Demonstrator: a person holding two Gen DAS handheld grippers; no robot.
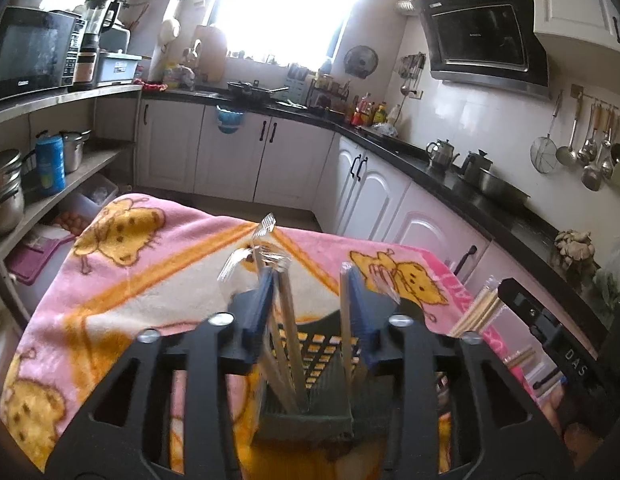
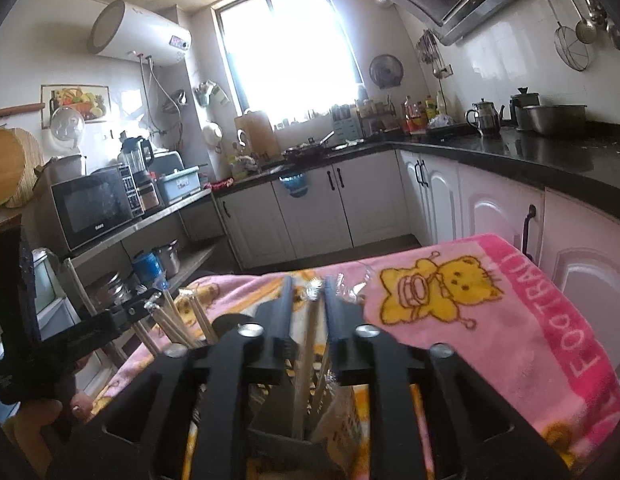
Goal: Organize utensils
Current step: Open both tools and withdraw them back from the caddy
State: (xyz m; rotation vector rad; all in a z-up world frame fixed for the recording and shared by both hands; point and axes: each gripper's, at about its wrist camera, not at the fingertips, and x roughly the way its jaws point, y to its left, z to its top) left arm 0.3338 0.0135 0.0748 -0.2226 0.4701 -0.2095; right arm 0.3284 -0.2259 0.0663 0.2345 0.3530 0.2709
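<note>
Standing over the dark slotted holder [image 1: 322, 364] on the pink-blanketed worktop [image 1: 122, 288], the left gripper [image 1: 310, 292] hangs with jaws released around wrapped chopsticks [image 1: 288, 320] while the right gripper [image 2: 308, 304] pinches one wrapped pair [image 2: 306, 344], which could snag the holder's rim and tip it.

The left gripper [image 1: 310, 292] points forward with its two blue-padded fingers [image 1: 262, 300] parted, a clear gap between them. The right gripper [image 2: 308, 304] also points forward, its black fingers [image 2: 286, 304] drawn closer together with a narrow gap between them. Part of a hand [image 2: 50, 412] shows at the lower left of the right wrist view, gripping the left gripper's body.
</note>
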